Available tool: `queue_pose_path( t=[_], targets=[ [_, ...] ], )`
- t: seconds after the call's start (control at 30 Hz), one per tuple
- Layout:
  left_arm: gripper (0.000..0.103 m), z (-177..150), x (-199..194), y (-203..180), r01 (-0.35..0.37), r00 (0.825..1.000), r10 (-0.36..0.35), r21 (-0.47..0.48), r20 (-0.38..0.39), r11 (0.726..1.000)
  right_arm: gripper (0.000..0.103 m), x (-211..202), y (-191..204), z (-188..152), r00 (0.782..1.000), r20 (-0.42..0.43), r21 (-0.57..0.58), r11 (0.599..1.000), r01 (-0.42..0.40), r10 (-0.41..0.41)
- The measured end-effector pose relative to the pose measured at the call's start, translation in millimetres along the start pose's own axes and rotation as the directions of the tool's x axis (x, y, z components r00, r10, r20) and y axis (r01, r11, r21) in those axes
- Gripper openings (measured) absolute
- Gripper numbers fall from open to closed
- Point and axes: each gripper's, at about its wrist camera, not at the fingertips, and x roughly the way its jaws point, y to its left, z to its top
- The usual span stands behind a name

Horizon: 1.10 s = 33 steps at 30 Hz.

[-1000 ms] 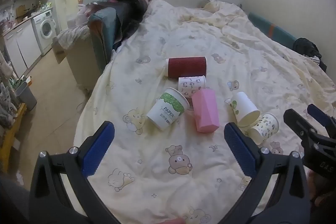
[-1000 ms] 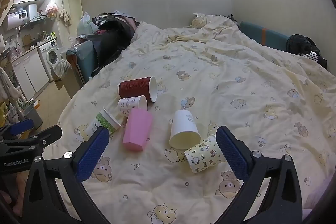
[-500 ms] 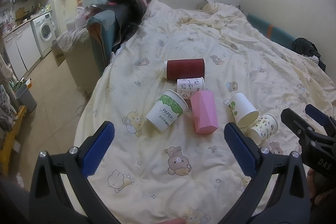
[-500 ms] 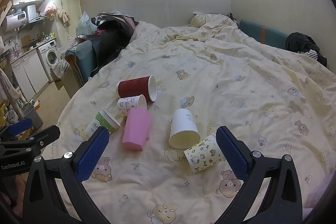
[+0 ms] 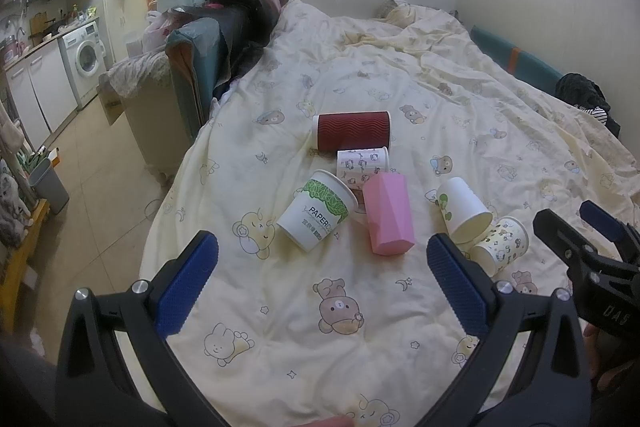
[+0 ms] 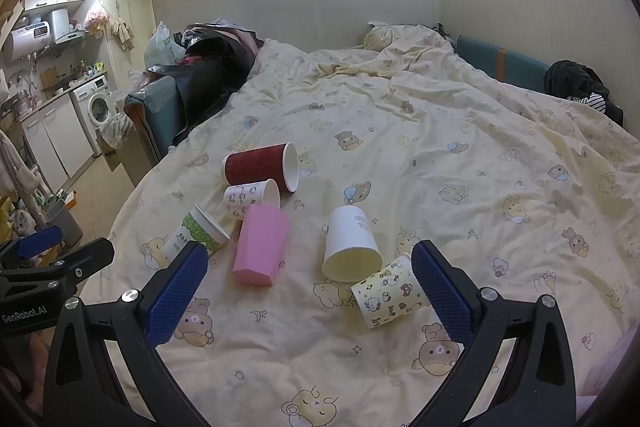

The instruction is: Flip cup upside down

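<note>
Both hand-held grippers hovered spread and empty over the cream bear-print bed quilt point(image 6: 500, 155). Nearest the right hand-held gripper point(image 6: 308, 287) lay the faceted pink plastic cup point(image 6: 262, 245), on its side, just ahead between the fingers, its long axis pointing away, base nearest. The left hand-held gripper point(image 5: 320, 283) sat slightly farther off. Beside the pink cup lay a green-banded paper cup point(image 6: 198, 237) and a plain white paper cup point(image 6: 350, 243); bare quilt in front gave room

6 cups lie on their sides on the duvet point(image 5: 460, 131) ahead of both tongs: the ripple-wall cup point(image 5: 352, 131) farthest, the faceted cup point(image 5: 388, 213) central, the cartoon-print cup point(image 6: 390, 293) nearest the right gripper point(image 6: 310, 281).
</note>
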Motion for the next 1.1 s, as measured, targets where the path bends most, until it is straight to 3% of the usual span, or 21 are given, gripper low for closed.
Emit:
queue_pose_path(
  t=[1.1],
  targets=[
    [0.103,-2.1,-1.0,-0.3,-0.001,1.0,0.001,-0.007,-0.002,1.0,0.103,3.1,3.7,-2.1,1.0,-0.008,-0.005,1.0,0.0,0.0]
  ],
)
